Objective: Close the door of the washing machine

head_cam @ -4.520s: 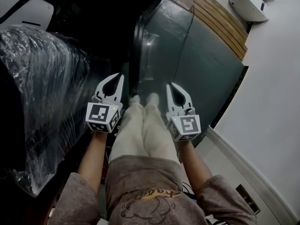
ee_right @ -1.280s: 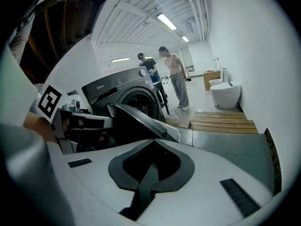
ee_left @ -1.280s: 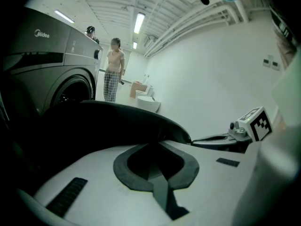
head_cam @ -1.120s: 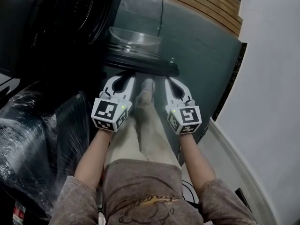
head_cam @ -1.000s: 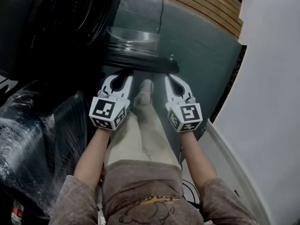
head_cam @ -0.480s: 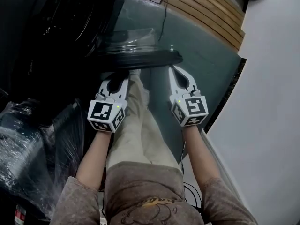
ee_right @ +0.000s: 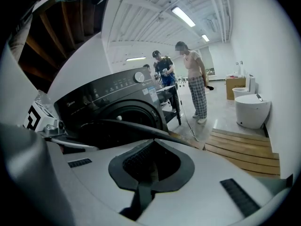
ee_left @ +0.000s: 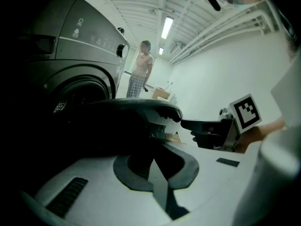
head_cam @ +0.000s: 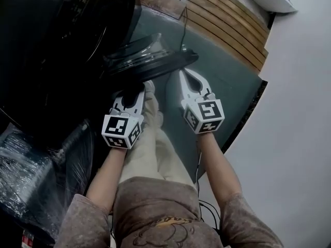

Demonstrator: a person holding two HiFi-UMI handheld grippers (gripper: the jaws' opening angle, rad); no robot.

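Now the door (head_cam: pixel 147 61) is seen swung in from where it hung half a second ago, angled toward the washing machine (head_cam: pixel 57 40) but not yet latched, so the closing is judged under way. The right gripper (head_cam: pixel 185 75) is set at its outer rim, fingers pressed together on nothing. The left gripper (head_cam: pixel 132 91), likewise pinched empty, is held beneath. Counted: one door, one machine, two grippers.
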